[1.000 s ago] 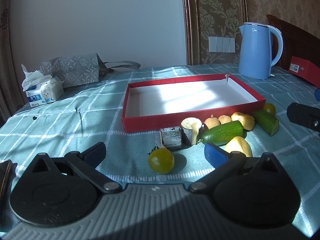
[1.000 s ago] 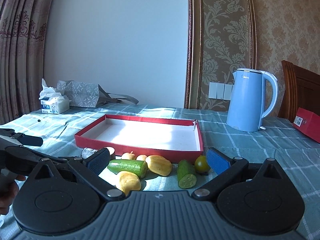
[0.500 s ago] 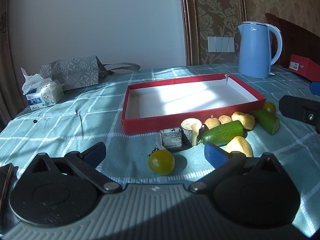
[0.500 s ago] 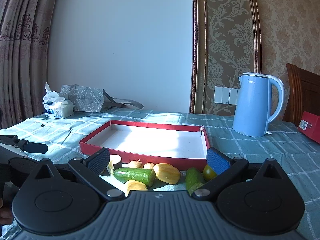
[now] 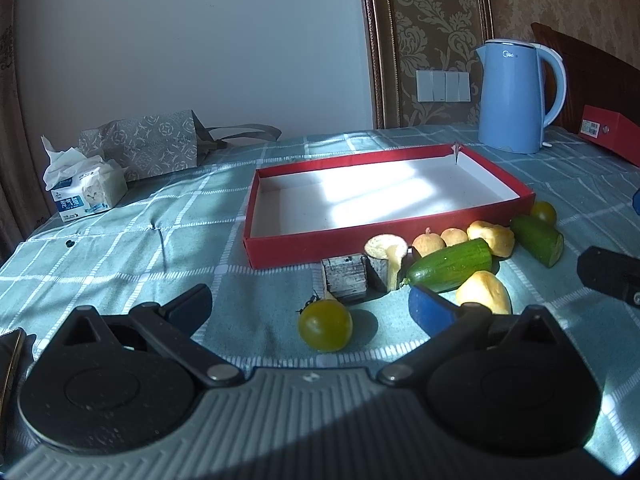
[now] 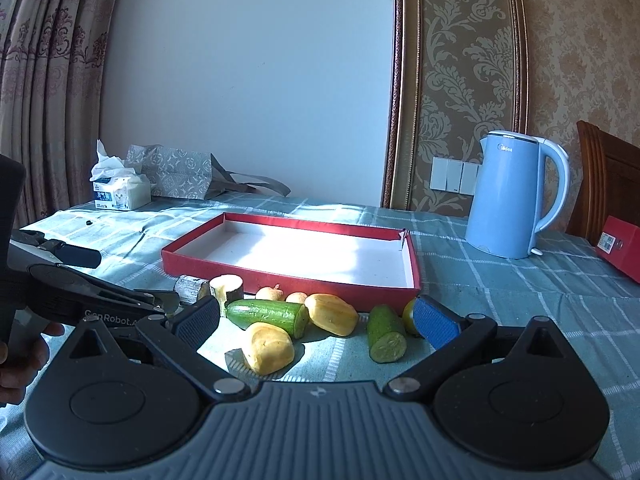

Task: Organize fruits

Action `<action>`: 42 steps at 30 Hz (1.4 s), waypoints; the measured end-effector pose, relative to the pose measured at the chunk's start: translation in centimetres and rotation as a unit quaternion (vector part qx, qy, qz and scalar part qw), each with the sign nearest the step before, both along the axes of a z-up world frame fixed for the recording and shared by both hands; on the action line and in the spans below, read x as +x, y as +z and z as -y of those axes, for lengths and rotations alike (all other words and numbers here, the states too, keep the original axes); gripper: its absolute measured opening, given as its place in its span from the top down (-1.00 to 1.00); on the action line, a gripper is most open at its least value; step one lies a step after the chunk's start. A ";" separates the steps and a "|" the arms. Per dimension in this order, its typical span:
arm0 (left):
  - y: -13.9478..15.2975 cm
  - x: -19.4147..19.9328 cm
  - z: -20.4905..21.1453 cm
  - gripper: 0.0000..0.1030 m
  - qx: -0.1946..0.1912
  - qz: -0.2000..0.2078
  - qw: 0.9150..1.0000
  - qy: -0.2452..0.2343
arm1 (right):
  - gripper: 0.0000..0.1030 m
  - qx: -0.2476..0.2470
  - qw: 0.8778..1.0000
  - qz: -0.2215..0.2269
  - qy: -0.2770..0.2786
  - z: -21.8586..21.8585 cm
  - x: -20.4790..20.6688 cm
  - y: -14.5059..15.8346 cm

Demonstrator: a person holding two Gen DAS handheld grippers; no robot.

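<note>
A shallow red tray (image 5: 360, 240) (image 6: 280, 280) with a white floor stands empty on the checked cloth. In front of it lie cucumber pieces (image 5: 450, 266) (image 6: 386, 334), yellow fruit pieces (image 5: 484, 292) (image 6: 268, 348), small round fruits (image 5: 428, 243) and dark-skinned chunks (image 5: 346, 278). A green tomato (image 5: 325, 324) lies between my open left gripper's (image 5: 310, 308) fingers. My right gripper (image 6: 316, 320) is open and empty, low over the fruit pile. The left gripper shows at the left of the right wrist view (image 6: 80, 304).
A blue kettle (image 5: 516, 96) (image 6: 516, 200) stands at the back right beside a red box (image 5: 612, 132). A tissue pack (image 5: 86, 190) and a grey patterned bag (image 5: 152, 144) sit at the back left. A dark flat object (image 5: 10, 356) lies at the near left edge.
The right gripper has moved forward and down toward the fruit pile. The left gripper has barely moved; both stay open.
</note>
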State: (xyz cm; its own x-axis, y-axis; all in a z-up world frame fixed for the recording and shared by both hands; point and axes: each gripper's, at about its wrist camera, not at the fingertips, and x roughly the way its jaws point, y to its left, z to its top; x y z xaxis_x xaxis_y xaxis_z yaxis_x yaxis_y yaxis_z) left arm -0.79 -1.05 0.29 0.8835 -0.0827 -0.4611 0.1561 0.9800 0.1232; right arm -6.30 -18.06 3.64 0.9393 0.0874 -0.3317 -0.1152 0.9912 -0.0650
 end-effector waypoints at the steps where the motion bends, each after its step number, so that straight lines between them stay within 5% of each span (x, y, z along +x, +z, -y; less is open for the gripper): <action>1: 0.0 0.0 0.0 -1.00 0.001 0.000 1.000 0.000 | -1.00 -0.001 1.000 0.001 0.000 0.0 0.0 0.0; 21: -1.0 0.9 -0.5 -1.00 -0.008 -0.015 1.000 0.008 | -1.00 -0.010 1.000 0.000 -0.005 0.0 0.0 -0.4; 29: -1.0 1.4 -1.1 -0.79 -0.020 -0.024 0.999 0.014 | -1.00 -0.016 1.000 0.000 -0.004 -0.2 0.0 -0.6; 42: -1.7 2.2 -0.9 -0.77 -0.028 -0.042 0.999 0.014 | -1.00 -0.019 1.000 -0.001 -0.003 -0.3 0.1 -0.7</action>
